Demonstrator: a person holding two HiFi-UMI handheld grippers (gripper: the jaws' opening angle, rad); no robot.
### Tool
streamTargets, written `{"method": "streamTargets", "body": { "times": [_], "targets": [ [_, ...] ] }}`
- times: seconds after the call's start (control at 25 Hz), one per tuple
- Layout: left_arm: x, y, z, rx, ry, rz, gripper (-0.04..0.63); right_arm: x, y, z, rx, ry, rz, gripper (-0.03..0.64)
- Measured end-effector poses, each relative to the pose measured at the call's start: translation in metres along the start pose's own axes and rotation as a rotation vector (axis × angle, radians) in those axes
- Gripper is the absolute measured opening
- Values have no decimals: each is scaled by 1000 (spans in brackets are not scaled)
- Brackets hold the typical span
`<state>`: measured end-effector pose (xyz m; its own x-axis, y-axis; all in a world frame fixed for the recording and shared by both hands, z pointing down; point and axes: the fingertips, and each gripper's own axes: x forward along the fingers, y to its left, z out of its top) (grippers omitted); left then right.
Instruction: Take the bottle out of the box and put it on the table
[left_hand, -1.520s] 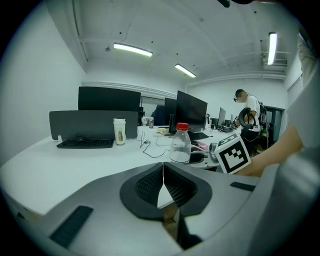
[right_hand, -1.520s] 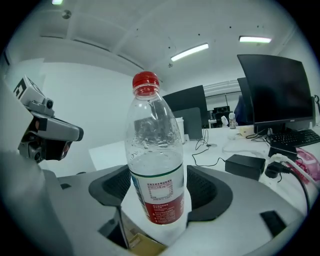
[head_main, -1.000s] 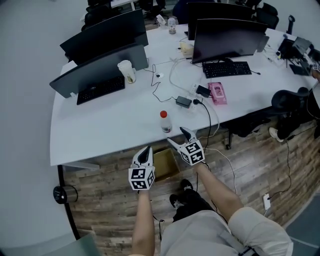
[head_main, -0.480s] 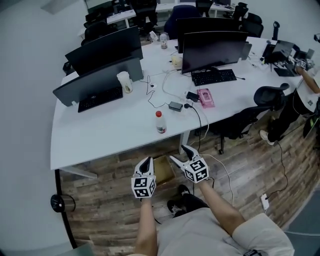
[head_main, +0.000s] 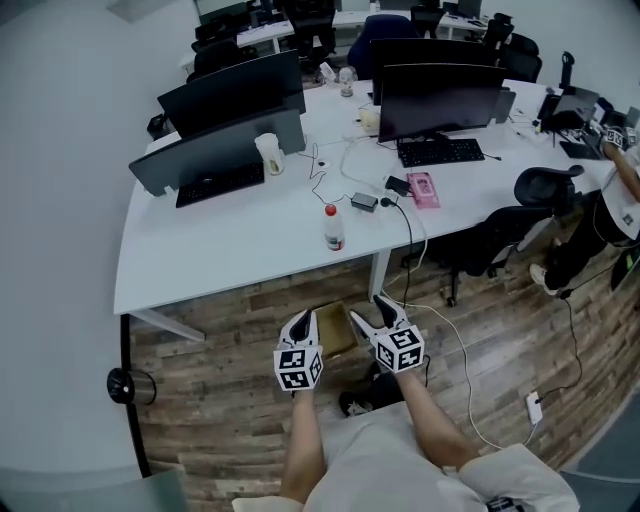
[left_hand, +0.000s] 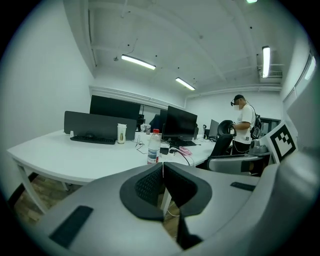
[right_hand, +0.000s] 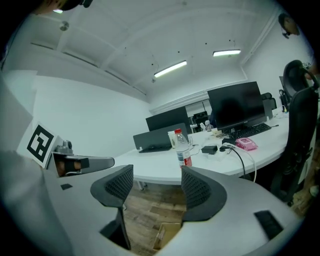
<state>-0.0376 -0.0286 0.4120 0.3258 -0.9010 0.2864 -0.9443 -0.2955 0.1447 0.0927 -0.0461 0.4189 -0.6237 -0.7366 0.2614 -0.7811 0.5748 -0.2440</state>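
Your bottle (head_main: 334, 228) stands upright on the table (head_main: 230, 245), close to the table's front edge and clear of both claws. The box (head_main: 336, 332) sits on the floor (head_main: 225, 390), just off that same edge of the table. You hold both claws short of the table, above the box. Your left claw (head_main: 303, 322) has its jaws pressed together on nothing. Your right claw (head_main: 368, 309) has its jaws spread apart and empty.
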Motion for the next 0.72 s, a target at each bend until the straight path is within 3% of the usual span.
{"method": "streamTargets", "body": {
  "times": [0.2, 0.32, 0.72],
  "targets": [
    [-8, -9, -10, 49, 21, -12, 17, 0, 3, -8, -39, 6, -33, 313],
    [-15, -13, -20, 58, 41, -22, 17, -2, 8, -15, -39, 10, -53, 220],
    [-12, -25, -23, 46, 43, -44, 16, -15, 2, -25, -45, 40, -88, 96]
  ]
}}
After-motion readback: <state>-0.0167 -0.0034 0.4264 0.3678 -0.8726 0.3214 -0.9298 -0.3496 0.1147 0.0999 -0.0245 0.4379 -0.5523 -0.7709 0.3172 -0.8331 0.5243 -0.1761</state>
